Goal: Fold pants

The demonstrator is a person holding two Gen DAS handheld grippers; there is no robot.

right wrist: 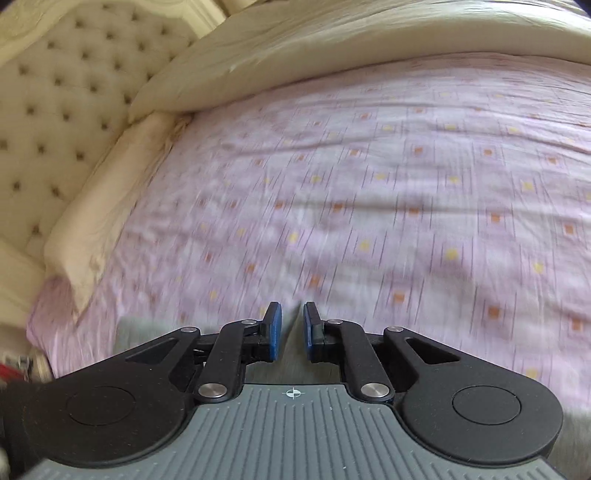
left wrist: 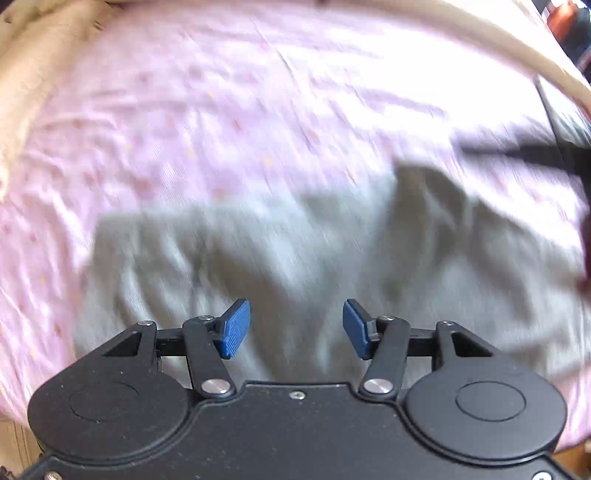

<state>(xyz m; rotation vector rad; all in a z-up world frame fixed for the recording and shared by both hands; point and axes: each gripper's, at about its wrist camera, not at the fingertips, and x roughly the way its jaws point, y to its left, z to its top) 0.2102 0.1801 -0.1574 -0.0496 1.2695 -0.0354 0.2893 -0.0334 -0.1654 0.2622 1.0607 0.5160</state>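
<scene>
Grey pants (left wrist: pixel 295 251) lie crumpled on a pink patterned bedsheet (left wrist: pixel 221 110), blurred in the left wrist view. One part of them stands up in a peak (left wrist: pixel 417 184) towards the right. My left gripper (left wrist: pixel 295 328) hangs over the pants with its blue pads (left wrist: pixel 236 328) wide apart and nothing between them. In the right wrist view my right gripper (right wrist: pixel 291 330) is nearly closed, with a narrow ridge of the grey pants (right wrist: pixel 291 354) pinched between its pads and tented upward. More grey cloth (right wrist: pixel 136 328) shows at the lower left.
A cream pillow (right wrist: pixel 110 206) and a folded cream duvet (right wrist: pixel 332 48) lie along the sheet's far side, against a tufted headboard (right wrist: pixel 66 92). A dark blurred shape (left wrist: pixel 524 153) crosses the right edge of the left wrist view. The bed's cream rim (left wrist: pixel 480 33) curves at the top right.
</scene>
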